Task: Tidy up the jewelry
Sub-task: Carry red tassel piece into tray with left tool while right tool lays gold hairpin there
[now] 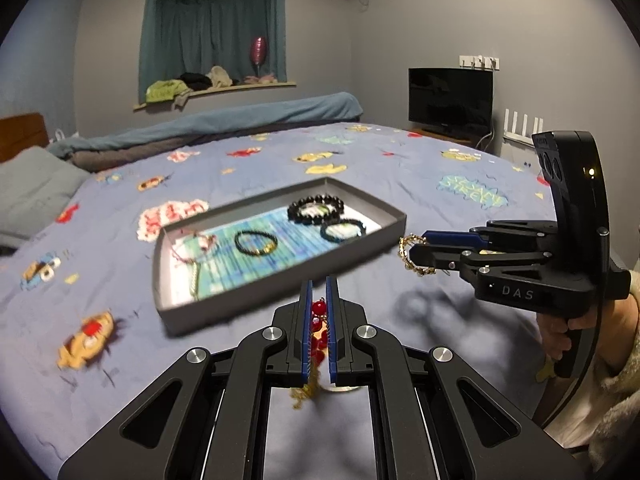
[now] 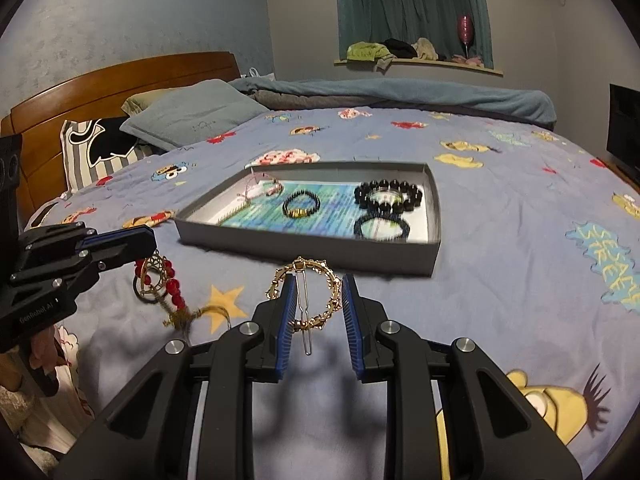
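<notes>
Both grippers are carrying jewelry above the bed (image 2: 500,208), so the step in hand looks like the delivery to the tray (image 2: 320,242).

The left gripper (image 1: 319,292) is pinching a red bead piece (image 2: 168,286) with its jaws pressed nearly together; the beads are showing between the pads and a gold tassel is hanging below them. The right gripper (image 2: 319,300) is holding a gold ring clip (image 2: 310,294) across its width, the jaws spread only as far as the ring allows, a thin pin dangling beneath it.

The tray is lying on the bed at 12 o'clock from both grippers. Inside, a pink-and-gold chain (image 2: 256,194) is lying at the 9 o'clock end, a small black bracelet (image 2: 301,205) near the middle, a big black bead bracelet (image 2: 388,196) at 3 o'clock, and a dark bracelet (image 2: 382,228) touching or just beside it, though blur is making that hard to settle.

Next, each gripper probably needs to move forward over the rim to a bare patch, then let go.
</notes>
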Motion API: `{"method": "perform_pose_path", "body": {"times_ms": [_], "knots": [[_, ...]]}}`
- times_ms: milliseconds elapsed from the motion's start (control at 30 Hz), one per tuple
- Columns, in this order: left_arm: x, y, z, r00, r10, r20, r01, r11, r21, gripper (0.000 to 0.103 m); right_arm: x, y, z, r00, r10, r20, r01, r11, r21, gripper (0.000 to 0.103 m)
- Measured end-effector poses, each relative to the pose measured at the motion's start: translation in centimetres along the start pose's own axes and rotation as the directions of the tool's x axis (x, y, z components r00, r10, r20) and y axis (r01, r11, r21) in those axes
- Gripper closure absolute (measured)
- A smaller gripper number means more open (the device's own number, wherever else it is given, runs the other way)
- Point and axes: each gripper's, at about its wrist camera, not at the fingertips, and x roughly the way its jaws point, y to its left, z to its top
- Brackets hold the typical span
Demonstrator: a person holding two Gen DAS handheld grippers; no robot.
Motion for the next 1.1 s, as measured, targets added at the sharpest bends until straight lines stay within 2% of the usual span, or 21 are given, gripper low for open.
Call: {"method": "perform_pose_path", "body": {"times_ms": [367,633,867,967,1100], "knots": [[0.1,2.2,5.9,0.998,0.036,0.047,-0.038,0.999,0.034,0.096,1.0,-1.1,5.4,1.0,-0.017,0.023,0.017,1.0,-0.005,0.08],[3.1,4.2,9.3,0.996,0.067,0.066,-0.067,0.998,0.004,0.096,4.3,-1.1,7.7,1.0,-0.01,0.005,0.01,1.0,-0.016,0.08],[6.6,5.2,8.5,0.999,0.031,0.027,-0.029,0.998,-0.053,0.096,8.2,-0.4,7.0,0.997,-0.021,-0.069,0.017,0.998,-0.057,0.08],[8.6,6.1,6.8,1.0,0.007,-0.018,-0.009,0.994,-0.108,0.096,9.6,-0.5,6.5,0.993,-0.021,-0.115,0.014,0.998,-0.062,0.08],[10.5,7.8,4.1,0.996,0.022,-0.086,-0.035,0.987,-0.159,0.096,10.9,-0.2,6.2,0.987,-0.017,-0.157,0.006,0.997,-0.072,0.08]]}}
